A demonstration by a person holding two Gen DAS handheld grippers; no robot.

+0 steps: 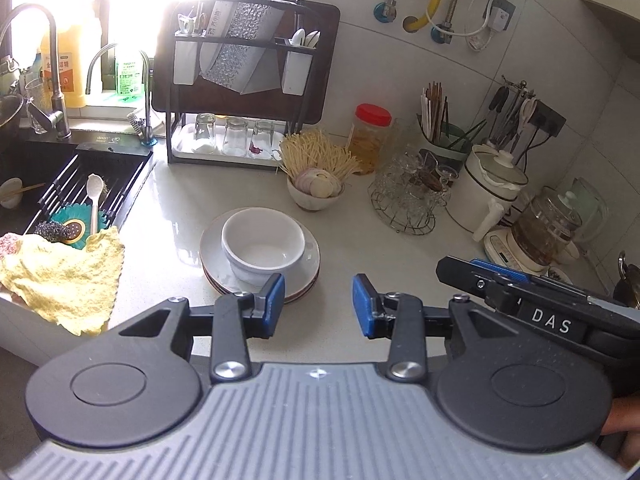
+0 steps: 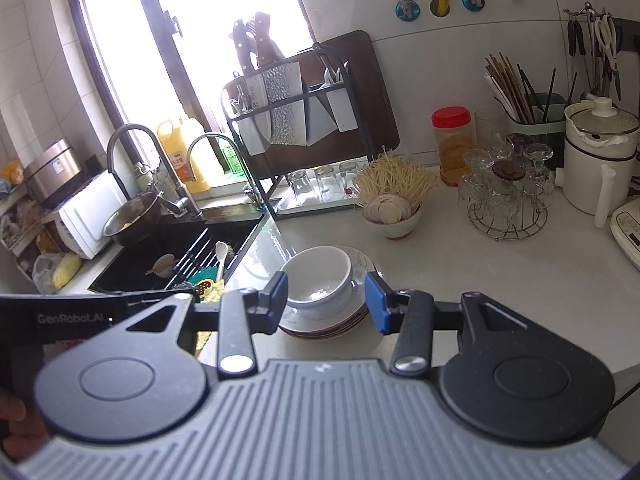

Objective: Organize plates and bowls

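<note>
A white round ceramic bowl (image 1: pixel 263 242) sits upright in the top plate of a small stack of white ceramic plates (image 1: pixel 310 268) on the pale stone countertop (image 1: pixel 180 216), with bare counter around the stack's rim. The black sink's edge (image 1: pixel 138 184) lies to the stack's left, a small bowl of sliced vegetables (image 1: pixel 316 192) behind. The left gripper (image 1: pixel 318 306) and right gripper (image 2: pixel 326 300) both hover short of the stack, jaws apart, empty.
</note>
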